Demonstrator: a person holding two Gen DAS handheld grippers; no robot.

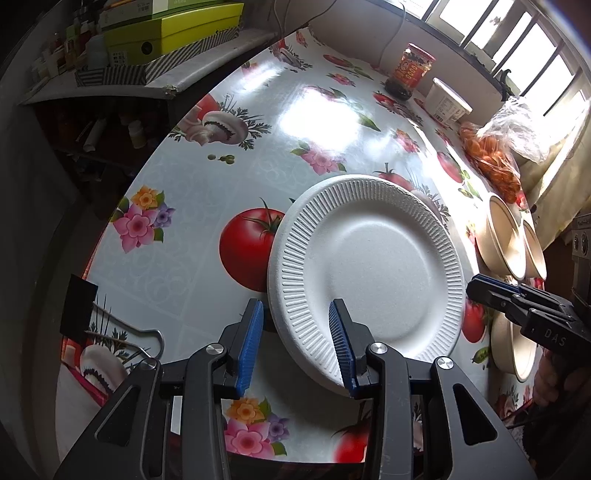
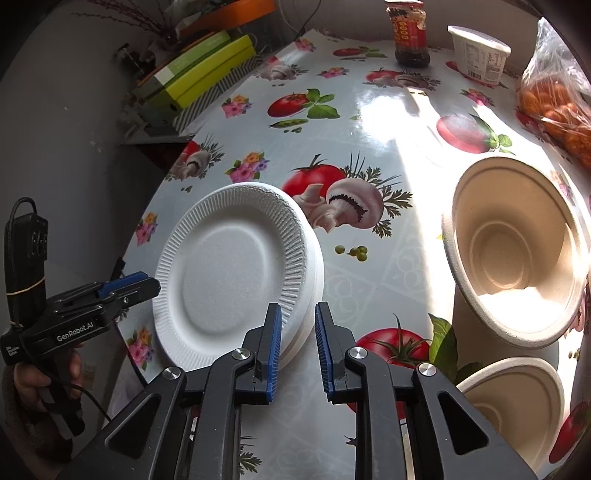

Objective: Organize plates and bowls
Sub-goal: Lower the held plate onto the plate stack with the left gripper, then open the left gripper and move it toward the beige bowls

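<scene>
Blue-padded jaws of the left gripper [image 1: 297, 345] stand apart around the near rim of the white plates [image 1: 365, 280], one pad outside the rim and one over the ribbed border, neither pressing; they are released. Just right of the plates, the right gripper [image 2: 298, 352] hovers with its jaws slightly parted and nothing between them, the plates' edge lying just behind its left pad.

Those plates sit as a short stack on the table [image 2: 369, 280], at least two rims showing at the right edge, so the plate part of the job looks done or close to it. What remains, as I judge it, is the bowls: a large tan bowl [image 2: 517, 251] lies well to the right of the stack and a second bowl [image 2: 517, 406] nearer than it, side by side rather than nested.

Beyond the stack, the flowered table stretches clear to a red-labelled jar [image 2: 408, 35], a white tub [image 2: 478, 53] and a bag of orange fruit [image 2: 557, 103]; none blocks the way between plates and bowls. Green boxes [image 2: 207, 70] lie far left of the stack.
</scene>
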